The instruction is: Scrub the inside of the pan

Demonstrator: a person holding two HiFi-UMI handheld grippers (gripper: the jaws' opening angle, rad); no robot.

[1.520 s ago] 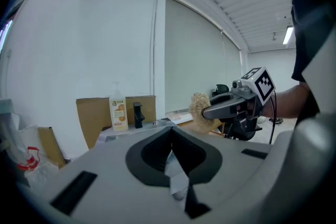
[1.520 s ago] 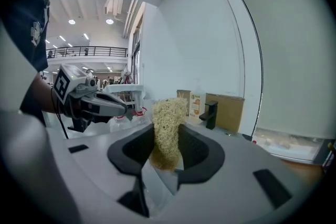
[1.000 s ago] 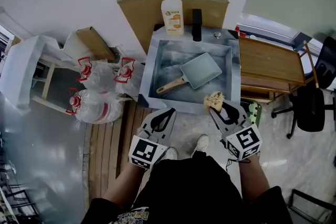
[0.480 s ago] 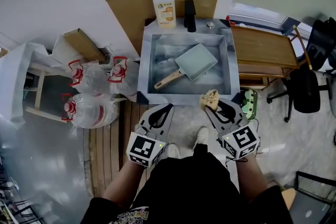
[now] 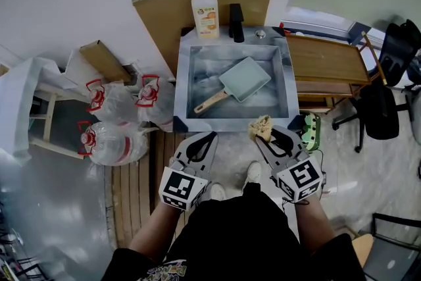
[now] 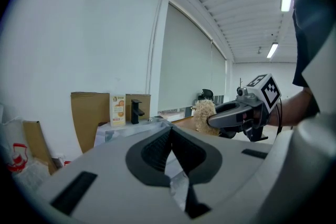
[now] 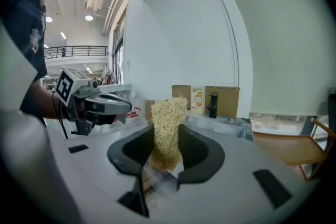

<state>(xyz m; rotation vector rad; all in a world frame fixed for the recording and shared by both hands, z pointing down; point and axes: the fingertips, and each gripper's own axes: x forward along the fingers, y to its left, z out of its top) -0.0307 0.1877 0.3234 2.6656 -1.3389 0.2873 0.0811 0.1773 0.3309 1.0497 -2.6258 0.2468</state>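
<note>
Sink (image 5: 181, 85): sits higher in the head view than a second ago. Rectangular pan (image 5: 245, 78) lies inside it, wooden handle toward 7 o'clock, placement in the sink unchanged. Left gripper (image 5: 212, 137), jaws closed and empty, and right gripper (image 5: 261, 139), clamped on a fibrous scrubber (image 5: 262, 127), are at the sink's 6 o'clock, now slightly back from its front rim.
</note>
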